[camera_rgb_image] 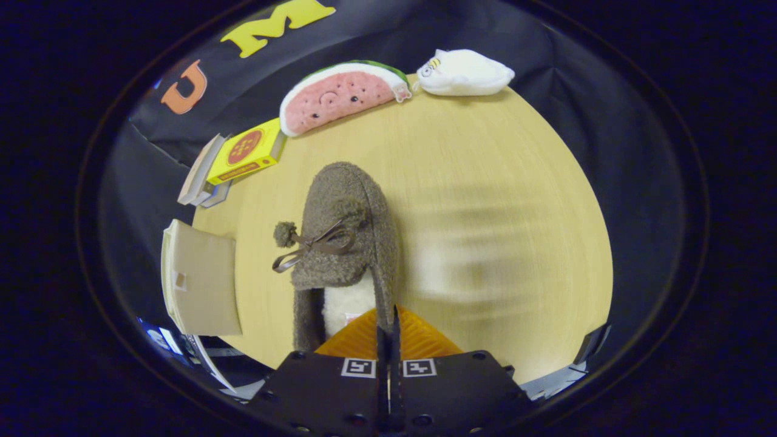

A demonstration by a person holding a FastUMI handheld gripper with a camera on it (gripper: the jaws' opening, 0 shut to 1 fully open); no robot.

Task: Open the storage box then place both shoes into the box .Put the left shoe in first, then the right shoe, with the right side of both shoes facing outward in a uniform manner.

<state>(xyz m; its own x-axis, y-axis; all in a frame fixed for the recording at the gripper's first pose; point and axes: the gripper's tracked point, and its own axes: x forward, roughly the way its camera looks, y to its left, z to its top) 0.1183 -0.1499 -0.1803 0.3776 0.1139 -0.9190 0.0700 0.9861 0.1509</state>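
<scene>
Because pinched by its collar, hanging toe-outward beyond the fingers above the desk (485, 182): fuzzy shoe (346, 230), clamped in the hand-held gripper (388, 331). Carried so, probably, for lowering sideways into the storage box. Pale box-like thing (203, 279) lying off to one side, perhaps that box.

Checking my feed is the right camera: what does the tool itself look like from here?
The tool has a wide black body with round screw holes, and two square black-and-white marker tags sit side by side on its top, one per side. Its two fingers are ribbed and taper forward, meeting at a narrow seam.
</scene>
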